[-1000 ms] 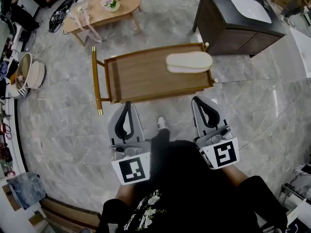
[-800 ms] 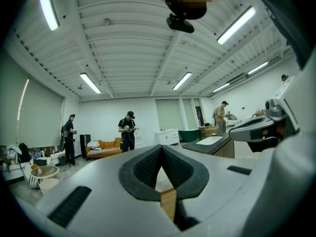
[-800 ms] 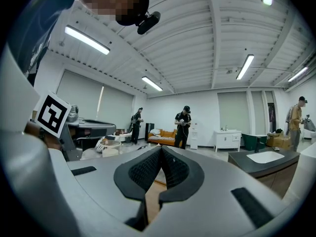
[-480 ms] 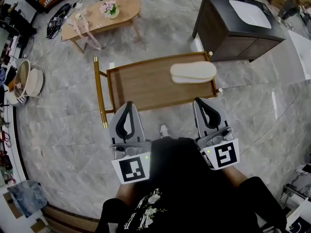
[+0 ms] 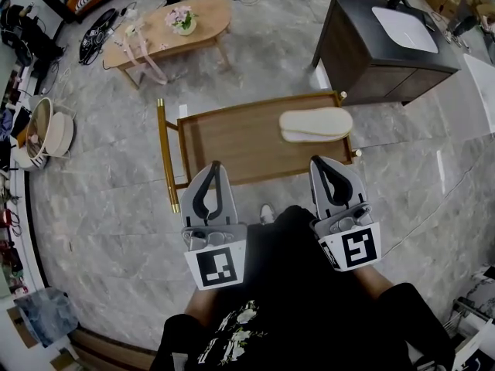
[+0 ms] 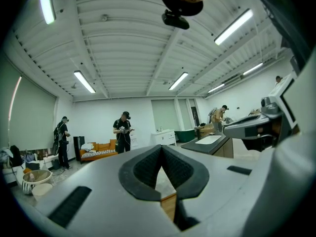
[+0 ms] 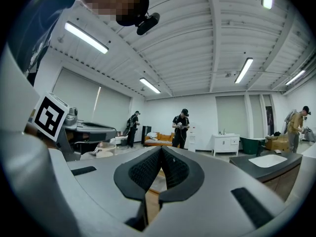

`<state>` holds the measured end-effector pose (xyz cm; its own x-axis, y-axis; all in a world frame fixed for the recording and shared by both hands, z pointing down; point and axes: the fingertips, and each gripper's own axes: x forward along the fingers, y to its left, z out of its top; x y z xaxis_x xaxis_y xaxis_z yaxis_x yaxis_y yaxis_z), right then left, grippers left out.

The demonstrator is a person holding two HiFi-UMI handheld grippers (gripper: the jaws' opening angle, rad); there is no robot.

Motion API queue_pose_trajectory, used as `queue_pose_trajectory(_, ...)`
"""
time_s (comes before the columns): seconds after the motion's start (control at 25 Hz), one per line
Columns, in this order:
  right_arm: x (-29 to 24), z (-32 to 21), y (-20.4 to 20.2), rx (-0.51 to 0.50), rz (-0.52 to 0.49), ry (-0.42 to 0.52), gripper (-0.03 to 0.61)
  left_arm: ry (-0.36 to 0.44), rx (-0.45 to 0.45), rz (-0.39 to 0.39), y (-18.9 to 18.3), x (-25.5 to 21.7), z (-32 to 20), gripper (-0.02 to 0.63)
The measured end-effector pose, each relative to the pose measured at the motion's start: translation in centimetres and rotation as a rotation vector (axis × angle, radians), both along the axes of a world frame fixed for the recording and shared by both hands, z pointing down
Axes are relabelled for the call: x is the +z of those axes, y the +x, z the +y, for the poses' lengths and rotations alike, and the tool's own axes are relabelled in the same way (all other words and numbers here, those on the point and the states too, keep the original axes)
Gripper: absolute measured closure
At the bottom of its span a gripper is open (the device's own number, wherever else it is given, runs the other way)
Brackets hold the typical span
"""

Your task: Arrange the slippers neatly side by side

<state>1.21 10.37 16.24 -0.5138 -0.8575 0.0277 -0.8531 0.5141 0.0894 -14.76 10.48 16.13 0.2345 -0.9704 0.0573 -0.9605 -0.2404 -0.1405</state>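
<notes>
the cart (image 5: pixel 232 141) is a low wooden tray with a gold handle at its left end, standing on a grey marble floor. the slippers (image 5: pixel 315 124) are cream and lie on the cart's right end, close to its far rim; they look stacked, one on the other, toes pointing left.

the left gripper (image 5: pixel 213 166) hangs over the cart's near rim, left of the middle. its jaws are pressed together with nothing between them, as its own view shows (image 6: pixel 161 149). the right gripper (image 5: pixel 319 162) hangs over the cart's near right corner, just short of the slippers and not touching them. its jaws are also closed tight and empty (image 7: pixel 161 151).

a shoe (image 5: pixel 267 212) shows just this side of the cart, between the grippers. beyond the cart's left end stands a coffee table (image 5: pixel 213 15); beyond its right end, a dark cabinet (image 5: pixel 363 45) with a white sink (image 5: pixel 404 19).
</notes>
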Motion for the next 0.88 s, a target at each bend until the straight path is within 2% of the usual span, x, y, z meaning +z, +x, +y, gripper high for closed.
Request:
queue_pose_trajectory(0.2, 0.2, -0.4, -0.6, 0.005, 0.0, 0.009, 0.58, -0.007, 0.005, 0.001, -0.5, 0.8, -0.2, 0.614)
queue_pose_trajectory(0.48, 0.0, 0.2, 0.2, 0.016, 0.011, 0.02, 0.58, -0.006, 0.037, -0.023, 0.9, 0.8, 0.1, 0.614)
queue_pose_trajectory(0.88, -0.1, 0.8, 0.7, 0.038, 0.019, 0.005, 0.58, -0.014, 0.041, 0.002, 0.8, 0.8, 0.5, 0.614)
